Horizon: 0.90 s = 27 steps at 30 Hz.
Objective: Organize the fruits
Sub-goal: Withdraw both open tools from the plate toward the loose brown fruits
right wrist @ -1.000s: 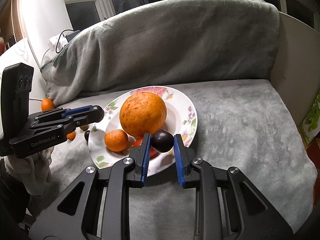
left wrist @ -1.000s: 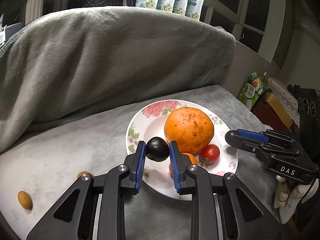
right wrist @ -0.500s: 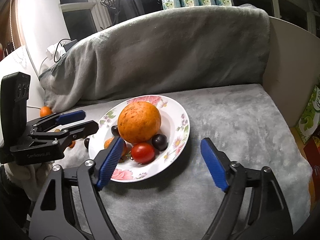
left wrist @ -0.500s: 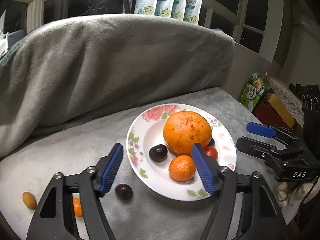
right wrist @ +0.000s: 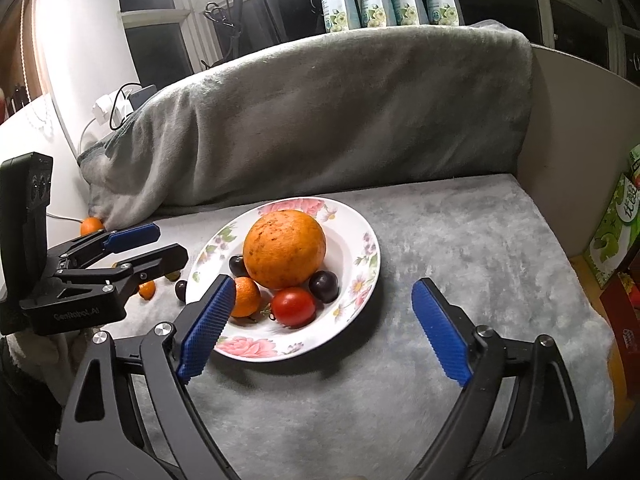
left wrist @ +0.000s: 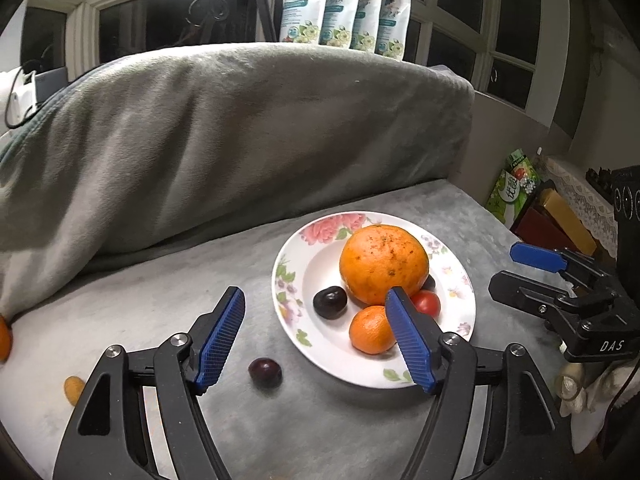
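Both grippers are seen spread wide and empty above a grey blanket-covered surface (left wrist: 132,320). A floral plate (left wrist: 294,280) lies on it and carries a large orange (left wrist: 383,264), a small mandarin (left wrist: 370,330), a red tomato (right wrist: 293,306) and two dark plums (right wrist: 324,286), one on either side of the orange.

The relation that matters for the coming move is that of the loose dark plum (left wrist: 265,373) to the left gripper (left wrist: 316,340). That plum is found off the plate, on the blanket just beside the plate's near-left rim. It lies low and slightly left of centre between the left gripper's parted blue pads (left wrist: 219,342), so it is already framed by the opening. Being round, it offers no long axis to be matched.

The right gripper (right wrist: 320,330) is held on the far side of the plate from this plum, which shows in its view only as a dark sliver at the plate's left edge. The left gripper is therefore judged the nearer and better placed.

Further left, a small orange fruit (left wrist: 74,389) and another at the frame's edge (left wrist: 3,338) are left on the blanket; their kind cannot be told with certainty, perhaps kumquat and mandarin.

A short descent and closure over the loose plum would be called for next.
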Available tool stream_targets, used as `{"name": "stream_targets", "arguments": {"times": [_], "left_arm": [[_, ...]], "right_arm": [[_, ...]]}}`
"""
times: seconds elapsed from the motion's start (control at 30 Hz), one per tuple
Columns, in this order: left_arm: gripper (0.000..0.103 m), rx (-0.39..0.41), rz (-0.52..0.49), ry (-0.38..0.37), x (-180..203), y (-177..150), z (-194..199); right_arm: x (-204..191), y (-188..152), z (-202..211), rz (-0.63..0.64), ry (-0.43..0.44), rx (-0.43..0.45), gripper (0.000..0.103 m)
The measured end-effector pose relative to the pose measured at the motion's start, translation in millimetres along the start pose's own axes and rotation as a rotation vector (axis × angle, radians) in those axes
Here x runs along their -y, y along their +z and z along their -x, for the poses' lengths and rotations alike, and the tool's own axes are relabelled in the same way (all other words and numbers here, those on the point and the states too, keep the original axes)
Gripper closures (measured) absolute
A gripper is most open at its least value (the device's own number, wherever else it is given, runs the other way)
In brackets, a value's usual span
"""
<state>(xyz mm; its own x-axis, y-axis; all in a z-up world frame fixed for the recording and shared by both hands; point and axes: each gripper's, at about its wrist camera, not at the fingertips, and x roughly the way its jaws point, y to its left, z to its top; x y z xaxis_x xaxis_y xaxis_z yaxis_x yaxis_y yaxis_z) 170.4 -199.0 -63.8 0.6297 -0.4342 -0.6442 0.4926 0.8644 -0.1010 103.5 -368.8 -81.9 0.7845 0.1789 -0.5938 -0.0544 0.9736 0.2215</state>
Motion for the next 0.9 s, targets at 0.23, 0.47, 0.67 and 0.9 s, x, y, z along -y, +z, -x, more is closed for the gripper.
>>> {"name": "stream_targets", "arguments": {"times": [0.23, 0.47, 0.67, 0.9], "left_arm": [[0.030, 0.021, 0.014, 0.010, -6.9, -2.0, 14.8], [0.030, 0.045, 0.022, 0.026, -14.7, -5.3, 30.8], [0.030, 0.065, 0.035, 0.050, -30.6, -12.6, 47.7], [0.030, 0.076, 0.077, 0.108, -64.5, -23.8, 67.9]], "right_arm": [[-8.4, 0.0, 7.6, 0.006, -0.003, 0.019, 0.011], [-19.7, 2.1, 15.7, -0.012, 0.015, 0.055, 0.011], [-36.2, 3.4, 15.5, 0.007, 0.012, 0.051, 0.011], [-62.4, 4.4, 13.3, 0.062, 0.049, 0.032, 0.011]]}}
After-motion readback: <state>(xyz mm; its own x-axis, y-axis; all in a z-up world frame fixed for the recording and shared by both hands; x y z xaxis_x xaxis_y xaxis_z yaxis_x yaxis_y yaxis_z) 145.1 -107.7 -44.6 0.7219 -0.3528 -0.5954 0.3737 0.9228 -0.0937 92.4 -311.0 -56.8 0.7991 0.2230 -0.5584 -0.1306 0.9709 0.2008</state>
